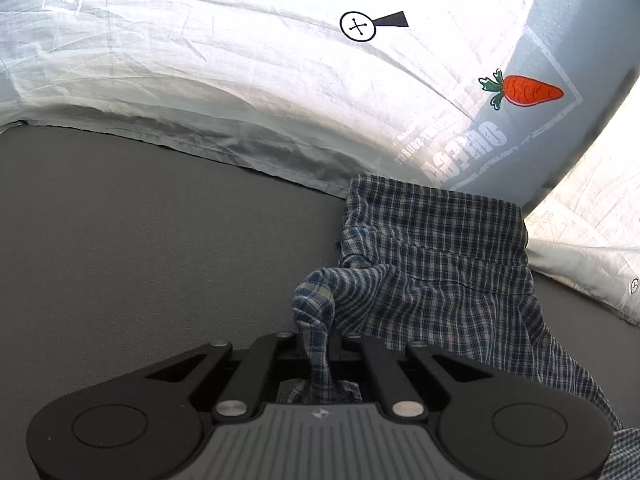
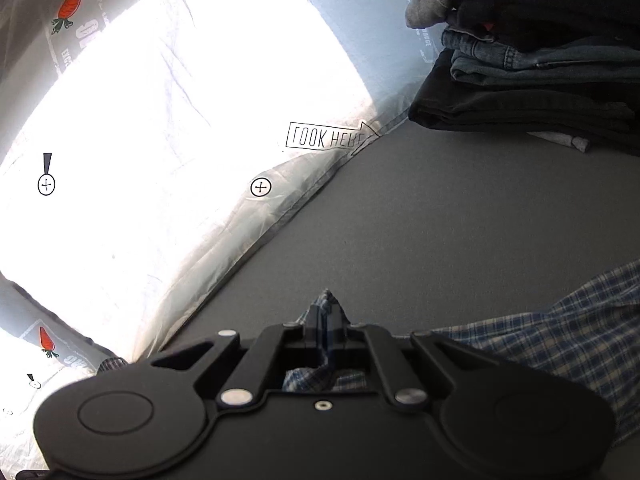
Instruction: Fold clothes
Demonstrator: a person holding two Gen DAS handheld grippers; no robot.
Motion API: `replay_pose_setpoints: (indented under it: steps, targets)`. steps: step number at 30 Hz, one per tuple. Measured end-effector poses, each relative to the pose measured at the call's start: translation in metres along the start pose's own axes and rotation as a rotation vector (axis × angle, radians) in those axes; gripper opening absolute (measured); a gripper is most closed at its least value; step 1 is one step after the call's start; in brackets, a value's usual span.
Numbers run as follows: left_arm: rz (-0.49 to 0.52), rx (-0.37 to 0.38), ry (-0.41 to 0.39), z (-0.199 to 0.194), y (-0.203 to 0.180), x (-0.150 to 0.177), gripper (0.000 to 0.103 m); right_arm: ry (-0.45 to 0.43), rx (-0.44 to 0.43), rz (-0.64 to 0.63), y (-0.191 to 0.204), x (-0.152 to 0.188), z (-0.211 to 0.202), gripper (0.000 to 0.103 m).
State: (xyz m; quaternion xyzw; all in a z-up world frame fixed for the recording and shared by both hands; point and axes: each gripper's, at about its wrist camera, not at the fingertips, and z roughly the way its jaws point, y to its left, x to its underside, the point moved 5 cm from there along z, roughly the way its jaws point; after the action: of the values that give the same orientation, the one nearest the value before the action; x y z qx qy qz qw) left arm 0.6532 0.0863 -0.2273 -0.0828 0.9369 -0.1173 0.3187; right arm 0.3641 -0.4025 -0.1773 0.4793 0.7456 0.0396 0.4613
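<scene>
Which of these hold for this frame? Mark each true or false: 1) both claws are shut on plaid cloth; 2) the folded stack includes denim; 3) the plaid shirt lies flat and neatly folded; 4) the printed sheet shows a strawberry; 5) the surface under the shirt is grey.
1) True: the left claw and the right claw each pinch a bunch of the plaid shirt.
2) True: the stack of folded clothes has blue denim among dark items.
3) False: it is rumpled and lifted where it is pinched.
4) False: the printed sheet shows a carrot.
5) True: the grey surface lies beneath it.
</scene>
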Motion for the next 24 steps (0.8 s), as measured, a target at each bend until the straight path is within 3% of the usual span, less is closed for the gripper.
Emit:
replay_pose_setpoints:
  steps: [3,6,8,9,10,12,13,14,17,20,22,23,24]
  targets:
    - [-0.035,0.013,-0.005,0.007,-0.002,-0.008,0.003,-0.060,0.029,-0.102,0.011,-0.013,-0.009,0.002]
    - [0.031,-0.043,0.033,0.025,-0.011,-0.003,0.004,-0.006,0.127,-0.204,0.005,-0.002,0.009,0.003]
    - [0.082,-0.086,0.061,0.039,-0.018,0.002,0.011,0.087,0.180,-0.230,-0.004,0.010,0.026,0.004]
    - [0.108,-0.108,0.075,0.045,-0.021,0.004,0.012,0.120,0.194,-0.239,-0.008,0.014,0.030,0.009]
    - [0.121,-0.116,0.077,0.046,-0.022,0.003,0.020,0.127,0.191,-0.241,-0.011,0.018,0.029,0.012]
    - [0.133,-0.100,0.045,0.032,-0.022,-0.003,0.048,0.140,0.183,-0.241,-0.017,0.023,0.025,0.036]
    - [0.148,-0.097,0.010,0.022,-0.022,-0.005,0.067,0.138,0.170,-0.229,-0.019,0.024,0.022,0.041]
    - [0.167,-0.100,-0.028,0.011,-0.023,-0.005,0.076,0.136,0.157,-0.218,-0.021,0.024,0.019,0.042]
    - [0.243,-0.113,-0.095,-0.019,-0.030,0.000,0.085,0.151,0.139,-0.194,-0.026,0.023,0.020,0.043]
    - [0.322,-0.145,-0.052,-0.036,-0.038,0.024,0.090,0.169,0.129,-0.192,-0.027,0.023,0.027,0.047]
    - [0.349,-0.160,0.000,-0.044,-0.037,0.049,0.090,0.183,0.121,-0.183,-0.027,0.024,0.033,0.040]
    - [0.364,-0.162,0.028,-0.049,-0.038,0.061,0.090,0.187,0.102,-0.167,-0.027,0.024,0.035,0.019]
    - [0.381,-0.165,0.059,-0.054,-0.038,0.077,0.090,0.183,0.073,-0.155,-0.025,0.023,0.033,0.006]
